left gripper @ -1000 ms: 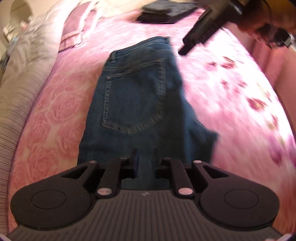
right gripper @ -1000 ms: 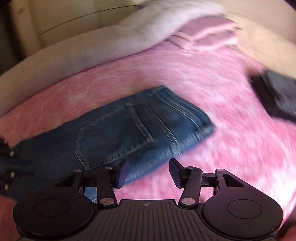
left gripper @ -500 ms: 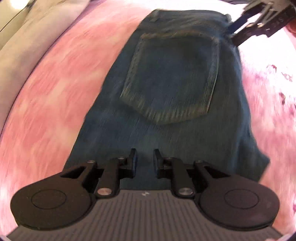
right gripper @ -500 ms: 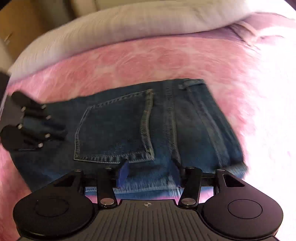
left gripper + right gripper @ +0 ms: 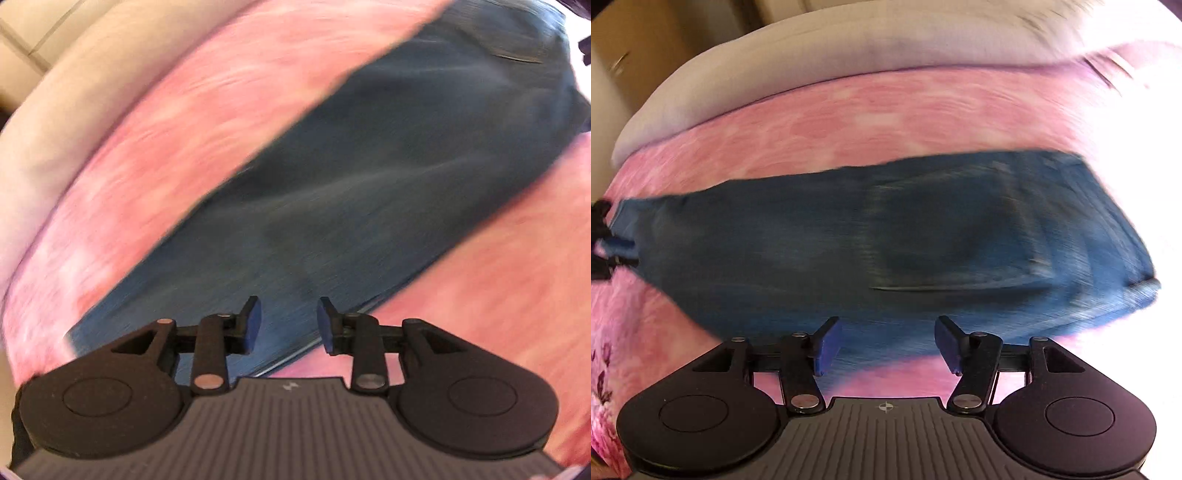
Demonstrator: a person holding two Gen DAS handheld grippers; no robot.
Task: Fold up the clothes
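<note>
A pair of blue jeans (image 5: 369, 192), folded lengthwise, lies on the pink floral bedspread (image 5: 207, 122). In the blurred left wrist view it runs diagonally from lower left to upper right. My left gripper (image 5: 289, 325) hovers open over its near long edge, with nothing between the fingers. In the right wrist view the jeans (image 5: 886, 240) stretch across the frame. My right gripper (image 5: 884, 343) stands wide open at their near edge, holding nothing. The left gripper (image 5: 605, 240) shows at the far left by the jeans' leg end.
A pale grey pillow or duvet (image 5: 831, 51) runs along the far side of the bed. A cream headboard or wall (image 5: 37, 33) stands beyond it. Pink bedspread (image 5: 849, 110) surrounds the jeans on all sides.
Both views have swung and are blurred with motion. My left gripper has opened wider and moved down toward the leg end. The right gripper has drawn back slightly from the jeans' edge.
</note>
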